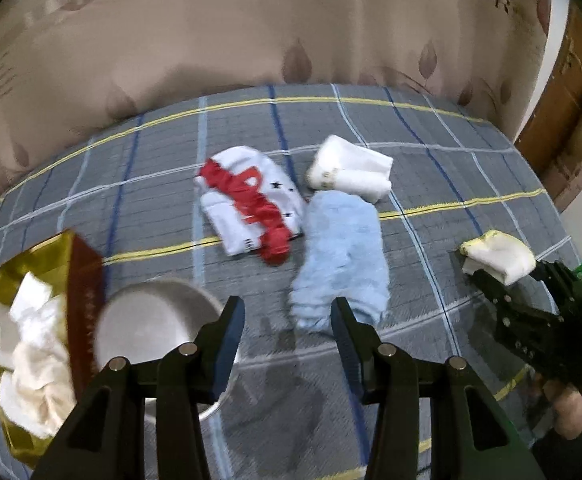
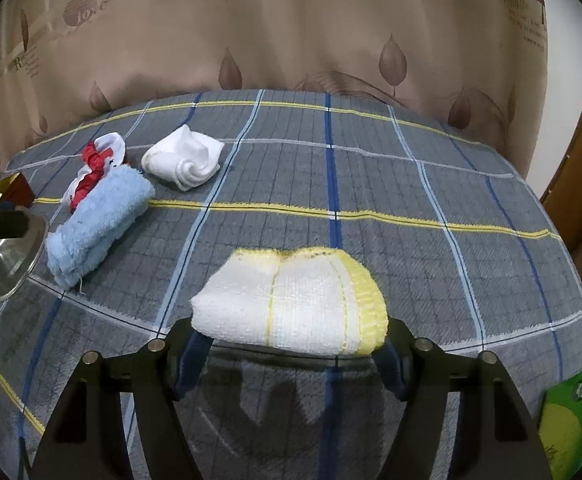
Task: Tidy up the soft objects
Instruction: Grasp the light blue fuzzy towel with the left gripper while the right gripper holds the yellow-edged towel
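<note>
A folded white towel with yellow trim (image 2: pixel 291 304) is clamped above the plaid tablecloth (image 2: pixel 411 240) by the right gripper (image 2: pixel 289 356), whose fingertips are hidden. The left gripper (image 1: pixel 287 344) is held wide apart, nothing gripped.

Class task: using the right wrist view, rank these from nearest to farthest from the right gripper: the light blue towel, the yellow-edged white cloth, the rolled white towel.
1. Yellow-edged white cloth, between the right gripper fingers.
2. Light blue towel, left, mid-table.
3. Rolled white towel, far left, beyond the blue one.

Plaid bed (image 2: pixel 371 184) — towels (image 2: pixel 95 220) (folded), bowl (image 1: pixel 151 320).
</note>
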`<action>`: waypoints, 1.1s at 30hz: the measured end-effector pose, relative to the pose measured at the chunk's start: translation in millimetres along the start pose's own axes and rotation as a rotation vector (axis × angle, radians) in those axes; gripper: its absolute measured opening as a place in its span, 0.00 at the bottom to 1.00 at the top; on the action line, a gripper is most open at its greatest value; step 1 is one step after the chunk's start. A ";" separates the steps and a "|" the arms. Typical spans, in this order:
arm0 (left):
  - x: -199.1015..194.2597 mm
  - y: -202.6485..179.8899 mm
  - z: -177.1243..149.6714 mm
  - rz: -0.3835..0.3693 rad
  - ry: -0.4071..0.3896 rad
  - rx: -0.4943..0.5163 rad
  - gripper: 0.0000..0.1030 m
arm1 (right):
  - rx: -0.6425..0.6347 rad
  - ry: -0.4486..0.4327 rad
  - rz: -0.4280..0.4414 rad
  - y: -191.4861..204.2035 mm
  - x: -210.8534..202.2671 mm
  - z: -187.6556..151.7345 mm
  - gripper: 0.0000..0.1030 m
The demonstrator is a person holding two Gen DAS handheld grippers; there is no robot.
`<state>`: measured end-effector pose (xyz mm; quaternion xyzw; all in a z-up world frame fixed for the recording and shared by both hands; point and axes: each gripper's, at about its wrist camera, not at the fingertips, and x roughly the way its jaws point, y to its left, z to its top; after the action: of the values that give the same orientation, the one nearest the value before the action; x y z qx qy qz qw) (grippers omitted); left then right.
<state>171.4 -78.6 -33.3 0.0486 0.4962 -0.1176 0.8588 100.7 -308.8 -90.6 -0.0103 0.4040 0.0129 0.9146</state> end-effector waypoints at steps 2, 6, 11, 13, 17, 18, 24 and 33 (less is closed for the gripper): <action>9.5 -7.8 2.7 0.009 0.005 0.021 0.44 | 0.011 0.008 0.008 -2.0 2.4 -2.1 0.63; 29.4 -20.8 7.4 0.014 0.032 0.042 0.44 | 0.028 0.020 0.021 -5.6 5.2 -4.4 0.63; 45.9 -30.6 9.1 0.025 0.041 0.054 0.46 | 0.040 0.031 0.033 -5.9 8.2 -5.0 0.63; 54.3 -34.5 8.4 0.009 0.068 0.060 0.54 | 0.049 0.041 0.038 -6.4 10.0 -5.7 0.61; 63.2 -36.8 6.1 0.004 0.069 0.050 0.60 | 0.053 0.042 0.040 -6.5 10.0 -6.2 0.61; 64.3 -35.9 6.2 0.000 0.070 0.041 0.60 | 0.053 0.044 0.039 -6.0 10.0 -6.3 0.62; 74.5 -22.3 3.1 -0.137 0.101 -0.066 0.27 | 0.066 0.044 0.048 -6.0 9.3 -5.8 0.72; 58.1 -31.9 -4.4 -0.177 0.073 -0.007 0.18 | 0.073 0.052 0.073 -3.5 8.6 -6.2 0.86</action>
<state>187.6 -117.5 -84.6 0.0059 0.5298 -0.1894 0.8267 102.0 -312.3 -101.1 0.0376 0.4280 0.0313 0.9024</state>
